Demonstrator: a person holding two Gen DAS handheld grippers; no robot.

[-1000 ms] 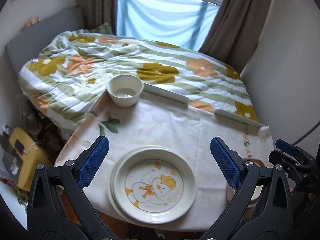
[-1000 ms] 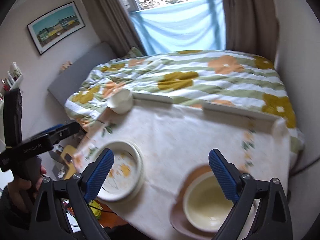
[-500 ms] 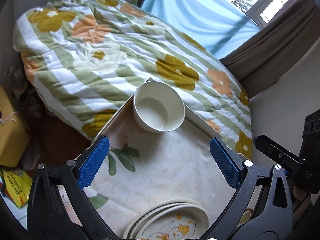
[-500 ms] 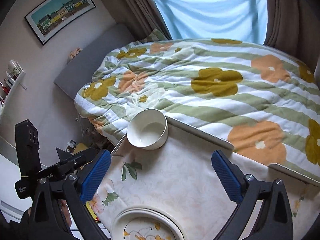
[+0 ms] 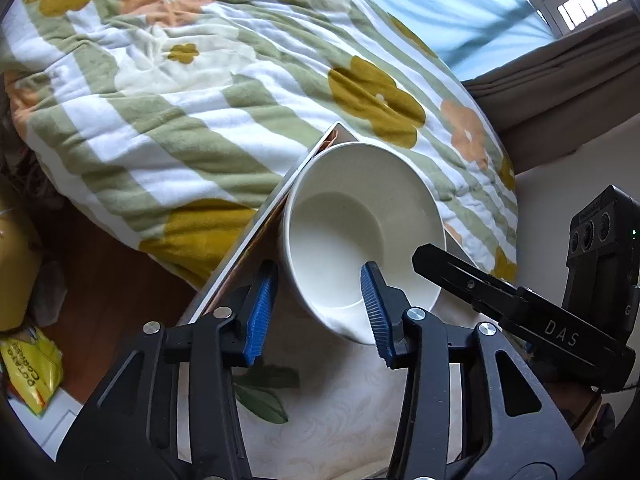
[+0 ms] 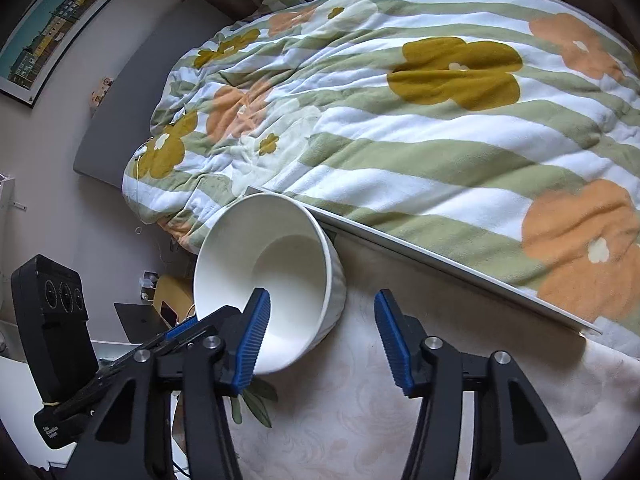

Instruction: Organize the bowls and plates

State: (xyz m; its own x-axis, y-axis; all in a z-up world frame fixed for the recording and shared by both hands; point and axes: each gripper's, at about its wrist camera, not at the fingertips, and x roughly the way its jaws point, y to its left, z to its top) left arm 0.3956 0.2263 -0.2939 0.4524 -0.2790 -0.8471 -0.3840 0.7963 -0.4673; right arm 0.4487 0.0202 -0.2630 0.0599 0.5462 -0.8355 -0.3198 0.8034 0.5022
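Both tools have closed in on the plain white bowl (image 5: 360, 236).

The left wrist view looks forward along the left gripper (image 5: 316, 308), down and close onto the white bowl (image 5: 360, 236) at the counter (image 5: 320, 408) corner, with the flowered bed (image 5: 180, 92) behind the bowl and floor left of it. The right wrist view looks along the right gripper (image 6: 324, 336), equally near, with the bowl (image 6: 276, 276) toward its left, the bed (image 6: 400, 112) behind the bowl and a framed picture (image 6: 52, 28) on the wall far up left. Both views share the bowl, the counter (image 6: 380, 420) edge and the bed. Each also catches the other gripper's body beside the bowl.
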